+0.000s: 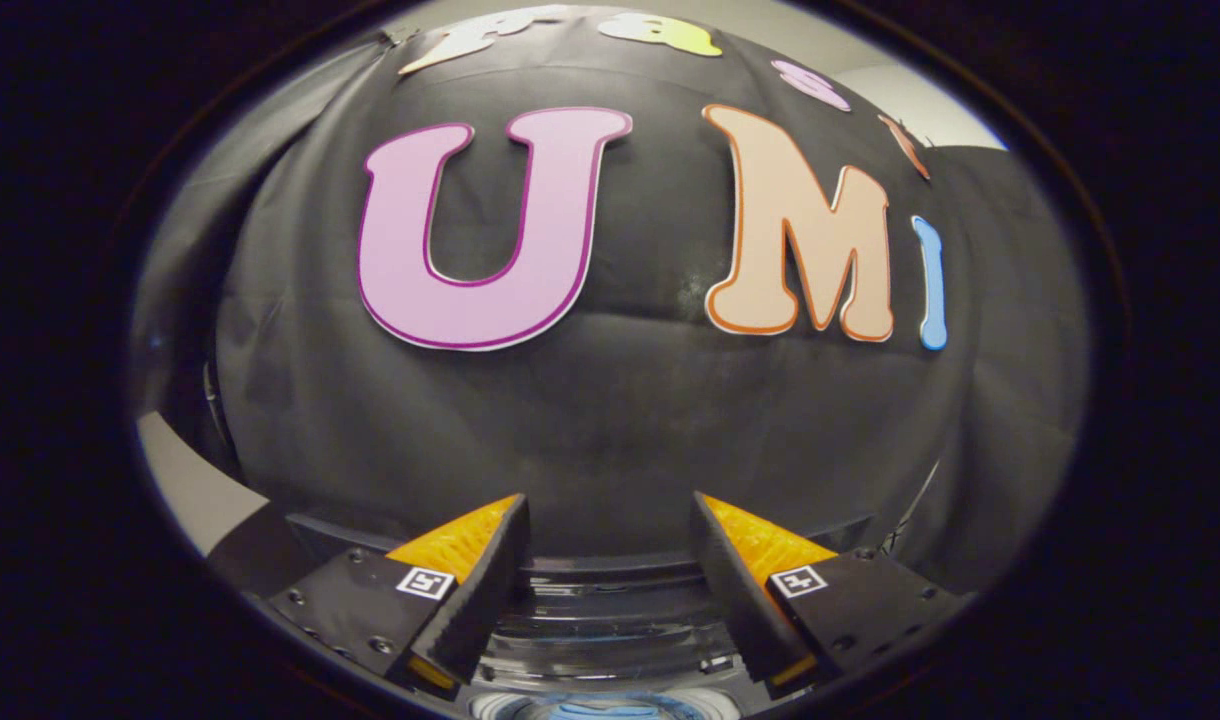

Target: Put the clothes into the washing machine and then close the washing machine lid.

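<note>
The gripper (pixel 610 520) is sitting with its two fingers spread well apart and nothing between them — released, not pressing on anything. Each finger (pixel 470 600) is carrying a small square marker on its upper face, and the two are angling inward toward their tips, leaving a wide gap. Down in that gap, just below and ahead of the fingers, the washing machine (pixel 610 625) is showing as a run of glossy, curved, see-through bands that are catching reflections of the booth light — this looks like its lid or top rim, though whether the lid is lying open or closed cannot be told from here. At the very bottom, between the finger bases, a pale bluish rounded patch (pixel 610 708) is peeking out; it is too cut off to say what it is, whether part of the machine or cloth. Just beyond the fingertips a dark curved edge is running across behind the machine. Farther off, the black cloth wall (pixel 610 400) of the booth is hanging across most of the view, creased and draping down to either side. To the left of it, low down, a strip of pale surface (pixel 185 485) is showing, and above the cloth a pale ceiling (pixel 900 95) is visible.
</note>
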Motion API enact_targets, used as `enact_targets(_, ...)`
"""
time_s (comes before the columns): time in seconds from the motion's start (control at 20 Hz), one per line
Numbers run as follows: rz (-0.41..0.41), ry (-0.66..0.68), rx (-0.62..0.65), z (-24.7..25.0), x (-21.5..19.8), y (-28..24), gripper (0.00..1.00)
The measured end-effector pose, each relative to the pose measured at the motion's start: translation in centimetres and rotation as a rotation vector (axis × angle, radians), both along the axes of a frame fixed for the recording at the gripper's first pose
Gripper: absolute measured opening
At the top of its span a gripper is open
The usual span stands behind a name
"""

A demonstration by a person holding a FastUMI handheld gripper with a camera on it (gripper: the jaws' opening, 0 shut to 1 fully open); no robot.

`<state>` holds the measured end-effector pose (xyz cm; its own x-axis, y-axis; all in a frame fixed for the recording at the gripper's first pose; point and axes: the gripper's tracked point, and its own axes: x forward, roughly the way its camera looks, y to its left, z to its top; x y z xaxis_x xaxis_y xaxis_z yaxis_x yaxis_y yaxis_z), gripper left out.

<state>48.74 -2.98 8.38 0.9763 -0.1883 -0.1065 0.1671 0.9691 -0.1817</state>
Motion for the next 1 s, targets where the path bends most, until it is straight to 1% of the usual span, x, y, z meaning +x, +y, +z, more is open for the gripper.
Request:
enact_targets(0.1,0.000,0.014,0.054,-0.8,0.5,-0.2,0.97)
enact_targets(0.15,0.007,-0.010,0.075,-0.5,0.7,-0.2,0.98)
enact_targets(0.25,0.022,0.002,0.049,-0.6,0.5,0.1,0.97)
enact_targets(0.45,0.027,-0.003,0.057,-0.5,-1.0,0.0,0.99)
enact_targets(0.7,0.050,-0.054,0.060,0.0,-3.1,0.1,0.98)
enact_targets(1.0,0.050,-0.080,0.064,-0.1,-4.8,-0.1,0.98)
